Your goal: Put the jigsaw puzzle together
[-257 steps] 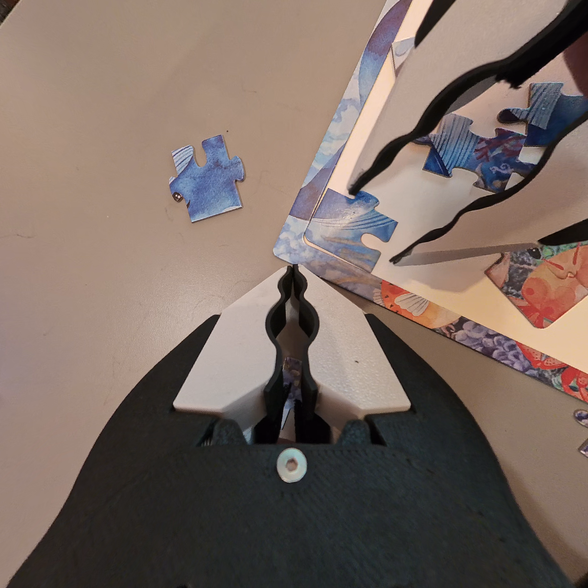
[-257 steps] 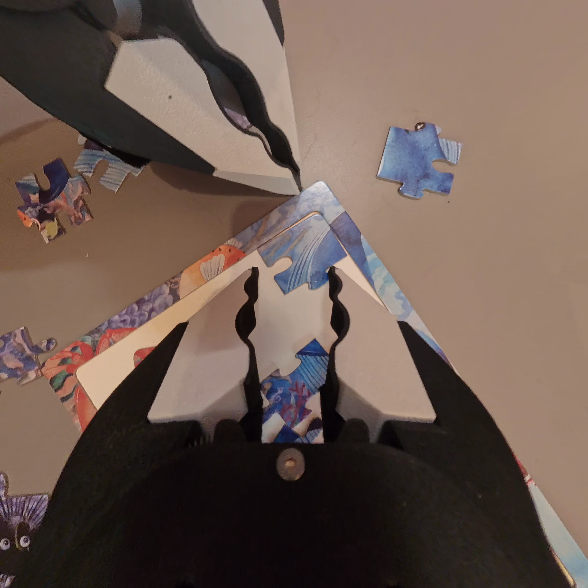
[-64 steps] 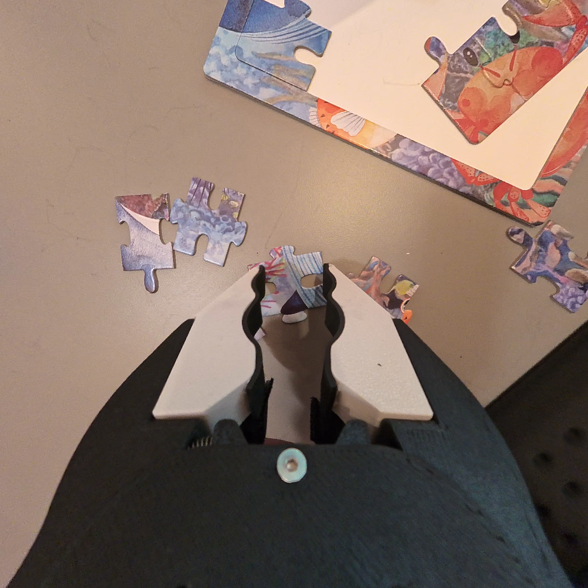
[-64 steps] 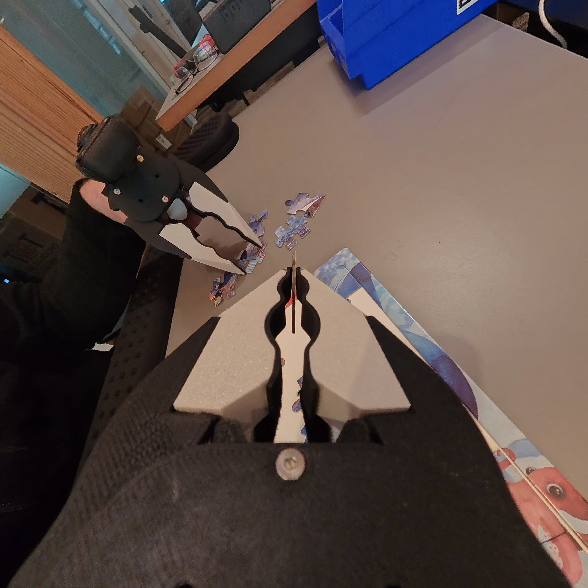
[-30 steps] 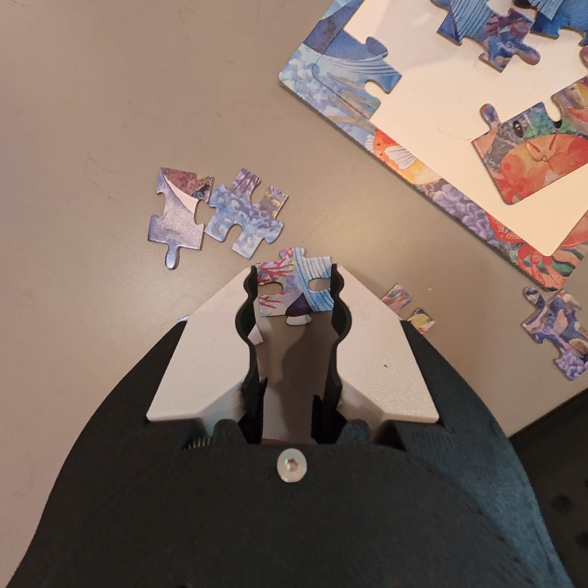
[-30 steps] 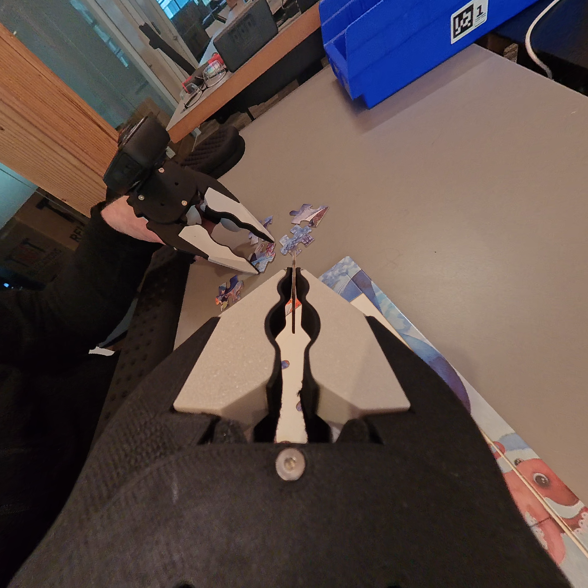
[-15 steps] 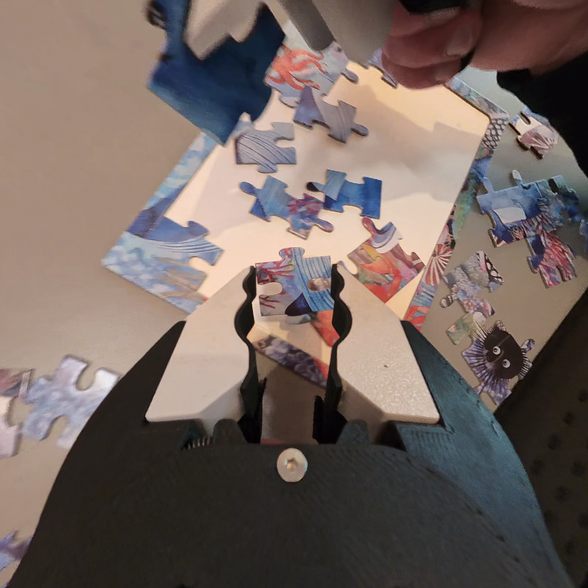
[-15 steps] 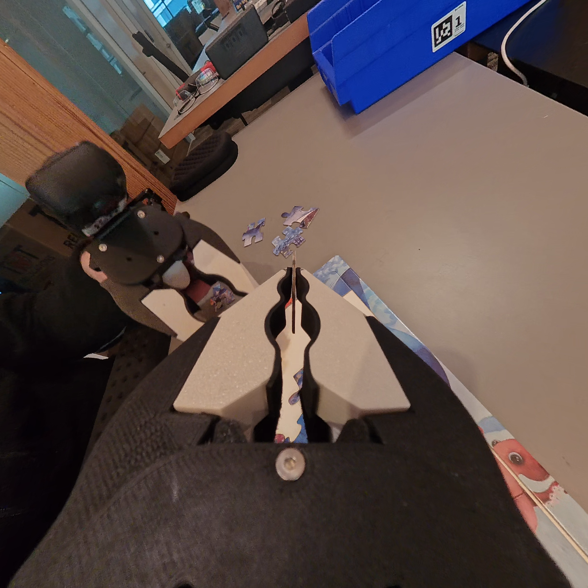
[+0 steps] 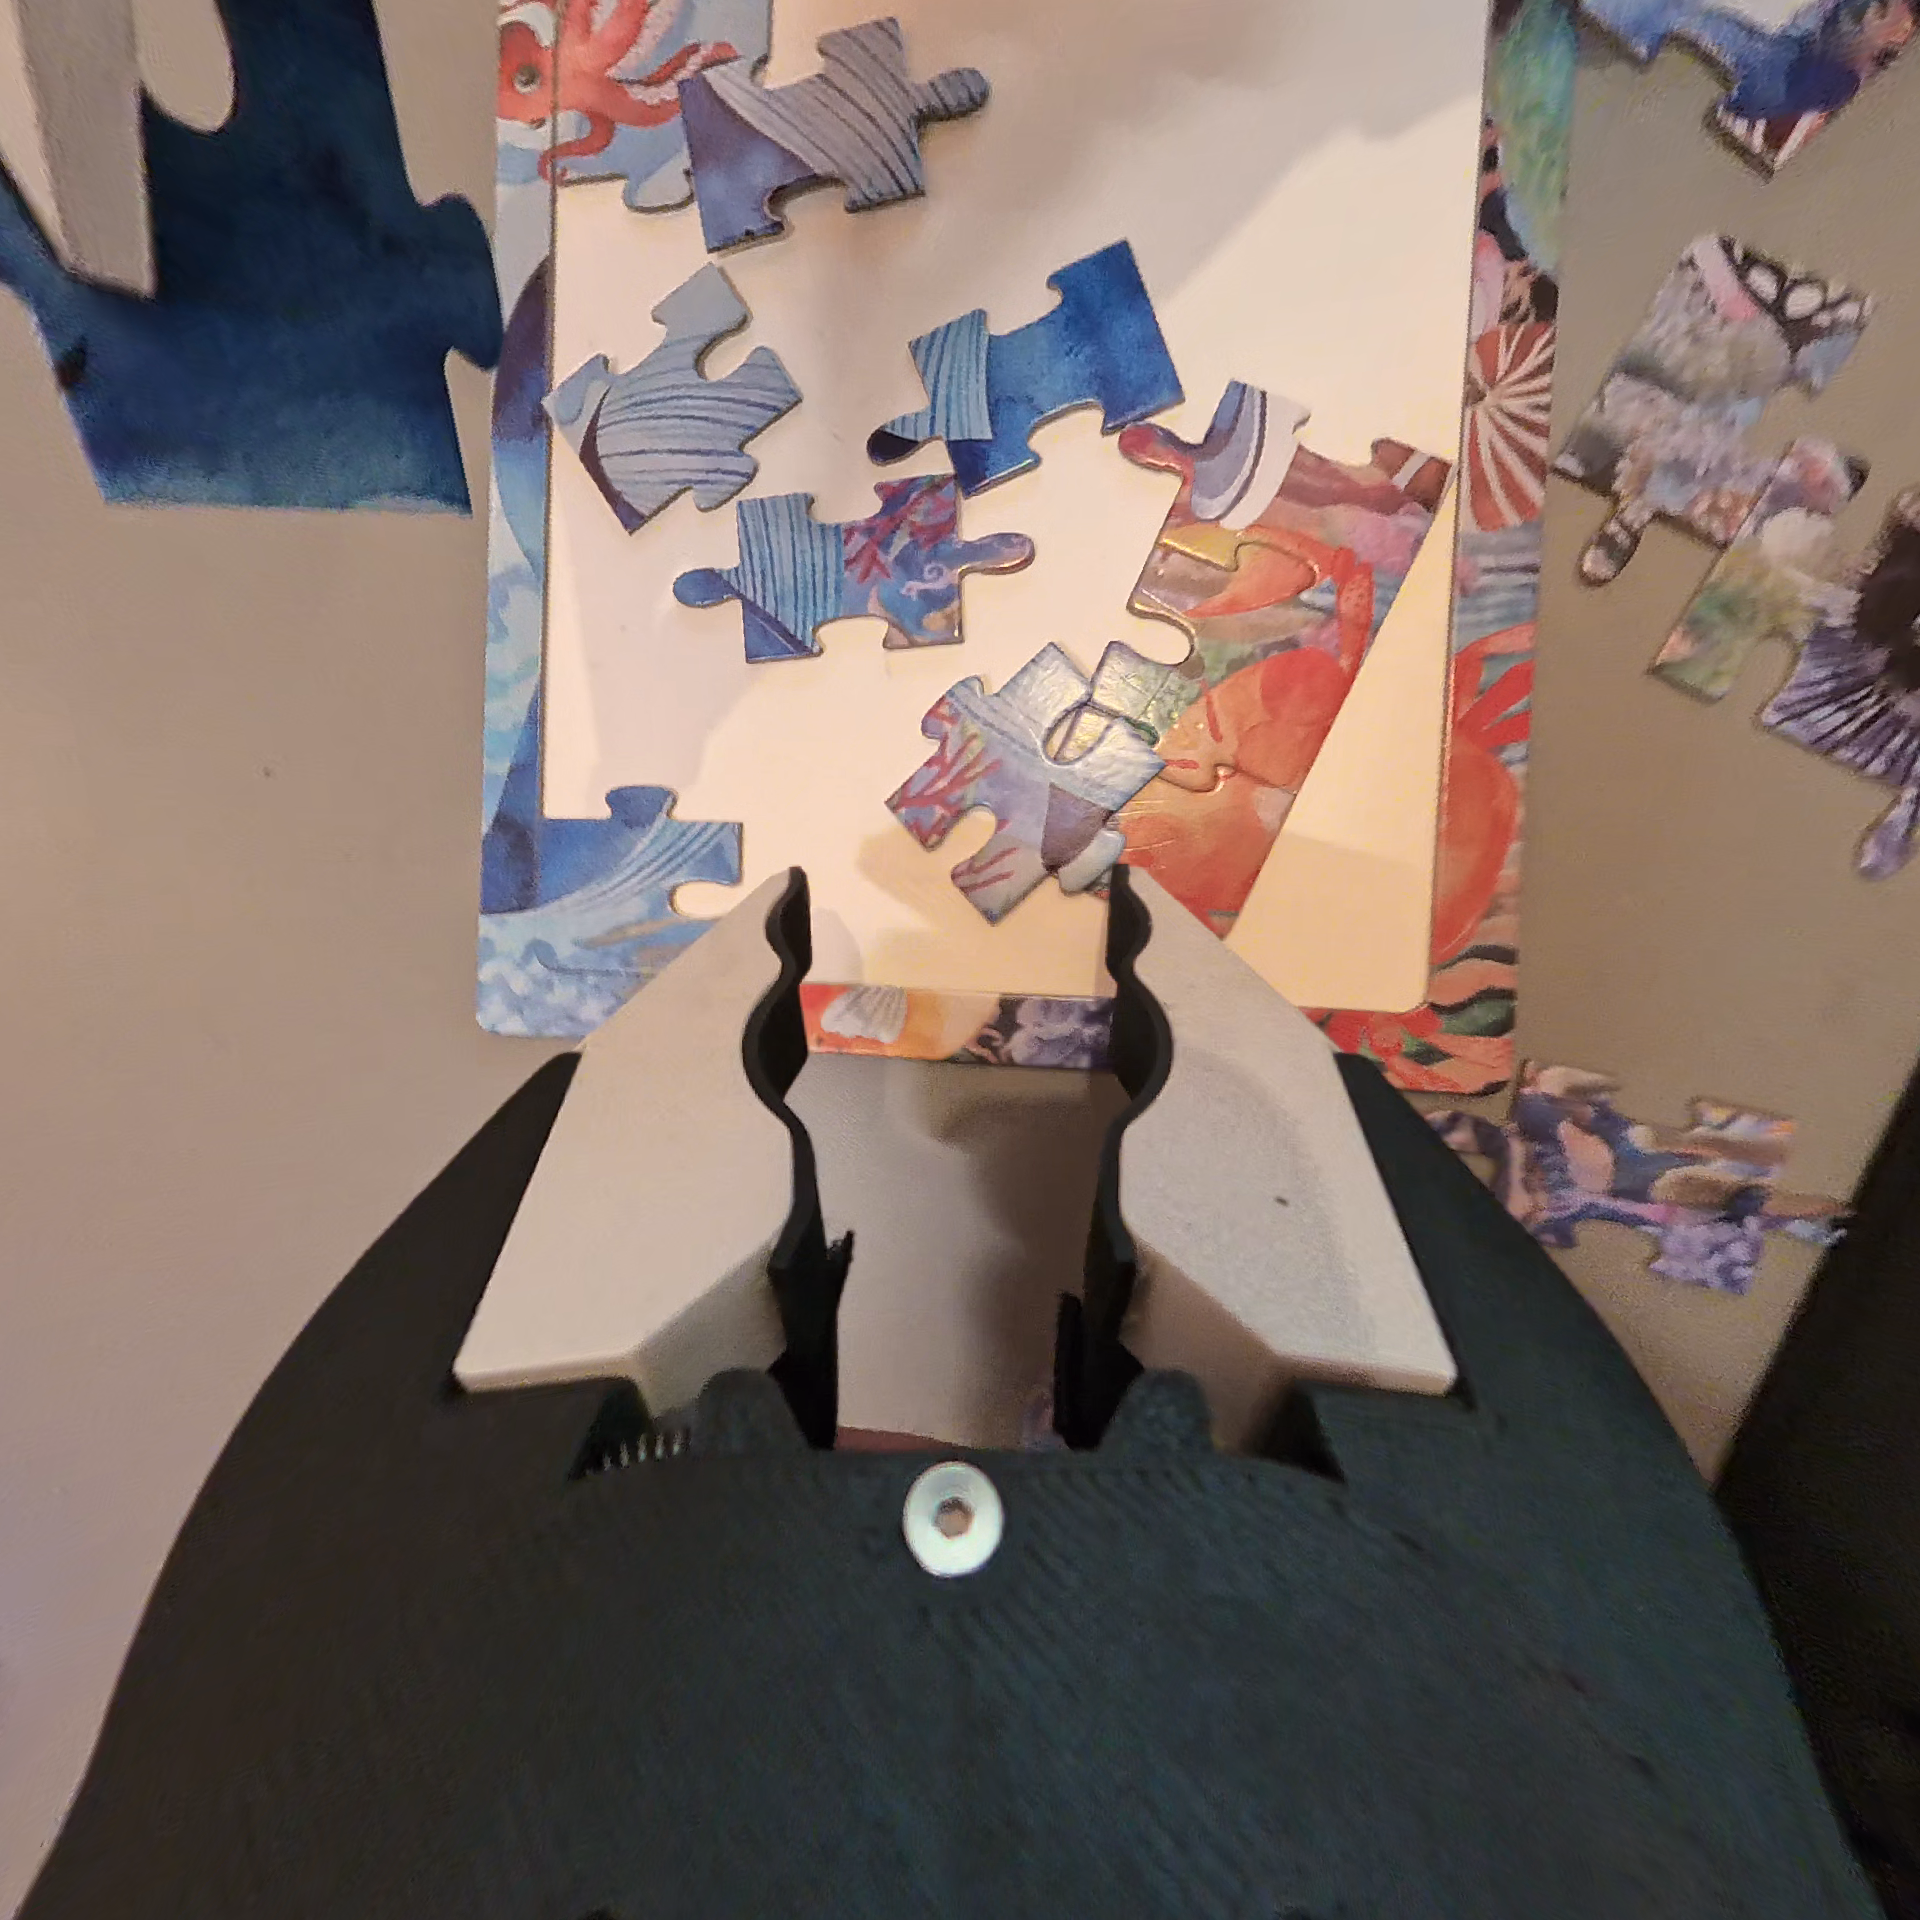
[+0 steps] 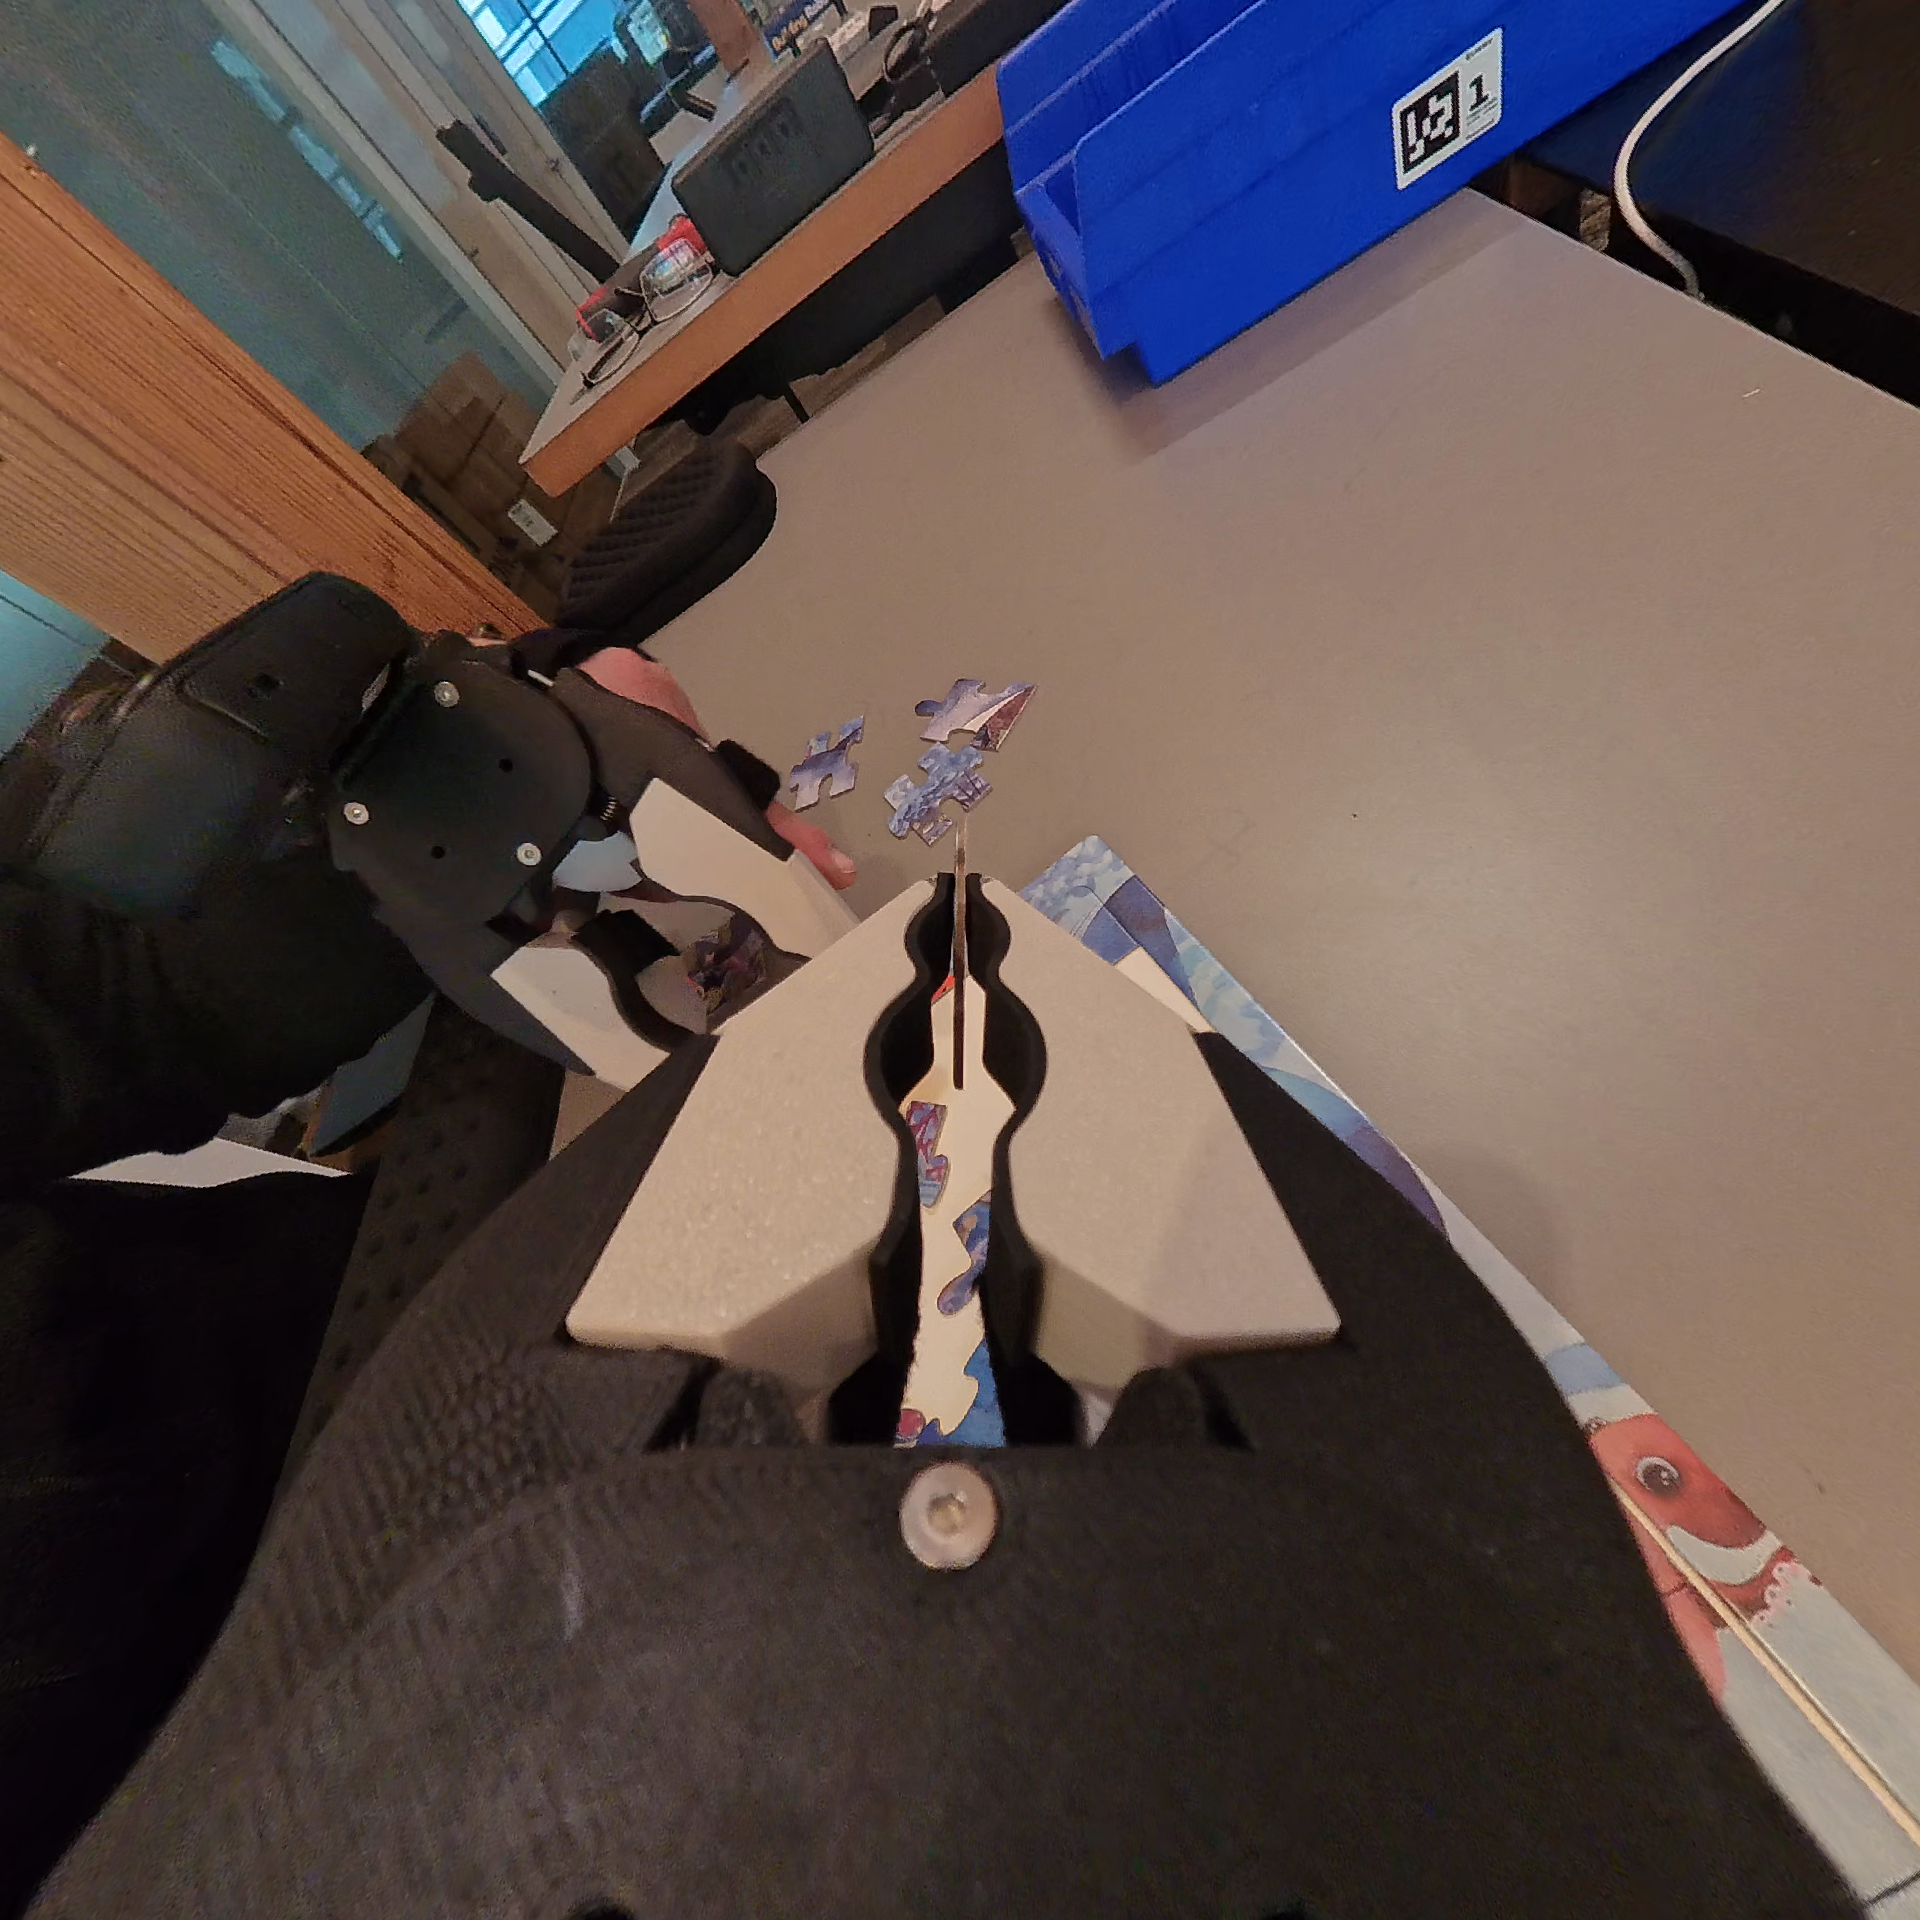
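Two grippers over the puzzle tray: left gripper parted wide, holding nothing, coral-patterned piece lying in the tray just beyond its tips; right gripper clamped on a dark blue piece, edge-on between its fingers.

A plain grey-beige worktop fills most of the right wrist view. At its far edge sit stacked bright blue plastic bins, one bearing a small white sticker with a black square code. A thin white cable curves down beside the bins at the far right corner. Beyond the worktop stands a wood-topped desk carrying a dark grey box and a pair of glasses, with a black mesh chair below it and a slatted wooden wall panel to the left
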Demonstrator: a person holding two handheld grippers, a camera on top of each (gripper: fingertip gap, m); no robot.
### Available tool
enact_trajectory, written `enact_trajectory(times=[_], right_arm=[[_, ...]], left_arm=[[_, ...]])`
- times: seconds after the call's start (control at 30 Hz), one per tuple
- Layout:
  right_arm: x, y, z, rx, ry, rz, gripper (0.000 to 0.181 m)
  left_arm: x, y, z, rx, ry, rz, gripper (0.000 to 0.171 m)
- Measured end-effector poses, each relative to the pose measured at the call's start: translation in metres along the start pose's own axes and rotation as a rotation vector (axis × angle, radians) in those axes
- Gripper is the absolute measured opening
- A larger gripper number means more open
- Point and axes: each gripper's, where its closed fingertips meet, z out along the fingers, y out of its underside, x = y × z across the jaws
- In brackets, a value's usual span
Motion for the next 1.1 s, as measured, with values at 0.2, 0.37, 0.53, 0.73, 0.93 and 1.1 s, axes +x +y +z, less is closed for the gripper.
enact_trajectory(times=[0.2,0.37,0.53,0.73,0.93,1.1], right_arm=[[0.002,-0.001,-0.002,0.008,-0.004,0.002,0.0],[0.005,-0.001,-0.004,0.012,-0.005,0.009,0.0],[0.005,-0.001,-0.004,0.011,-0.006,0.011,0.0],[0.003,-0.001,-0.003,0.009,-0.005,0.004,0.0],[0.002,-0.003,-0.005,0.015,-0.008,0.001,0.0],[0.002,-0.005,-0.008,0.024,-0.007,0.0,0.0]], left_arm=[[-0.001,-0.008,0.012,-0.004,0.095,0.086,0.056],[0.006,-0.003,0.015,-0.028,0.161,-0.013,0.042],[0.006,-0.004,0.014,-0.025,0.098,-0.094,0.011],[0.012,-0.007,0.016,-0.027,0.028,-0.176,0.0],[0.051,-0.026,0.019,0.031,0.116,-0.217,0.018],[0.077,-0.042,0.013,0.082,0.18,-0.097,0.024]])
